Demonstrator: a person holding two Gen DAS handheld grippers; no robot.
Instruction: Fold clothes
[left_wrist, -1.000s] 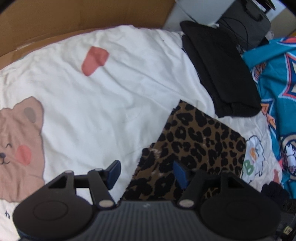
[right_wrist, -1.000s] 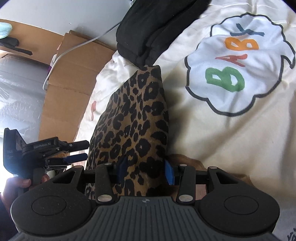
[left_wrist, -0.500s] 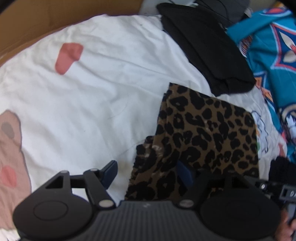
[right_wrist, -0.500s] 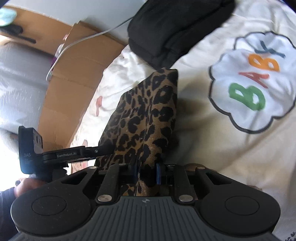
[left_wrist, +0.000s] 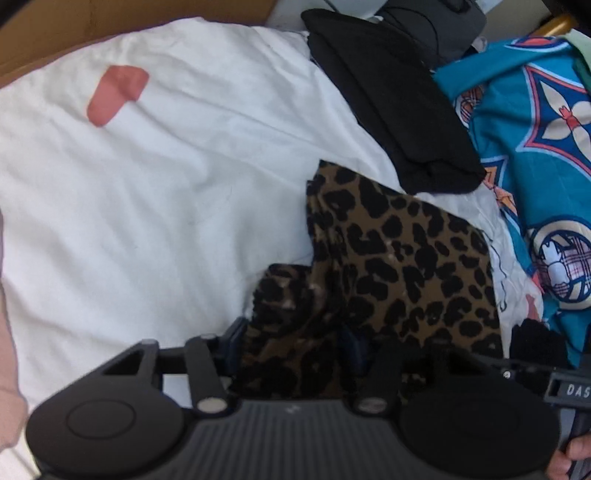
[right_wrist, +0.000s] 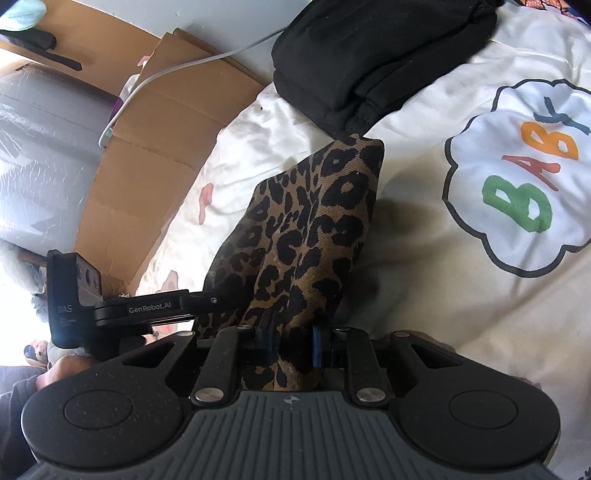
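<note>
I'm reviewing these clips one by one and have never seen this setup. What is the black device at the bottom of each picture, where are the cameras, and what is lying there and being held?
No robot here: a person holds a hand-held pair of tongs in each hand, with a camera on each looking forward along its two fingers. One picture comes from the left tongs, the other from the right tongs, where the left tongs also show from the side. Both are shut on the near edge of a leopard-print cloth, lifting it off a white bedsheet printed with cartoon pictures. Beyond it lies a folded black garment, and a blue patterned fabric lies at the right in the left view.
</note>
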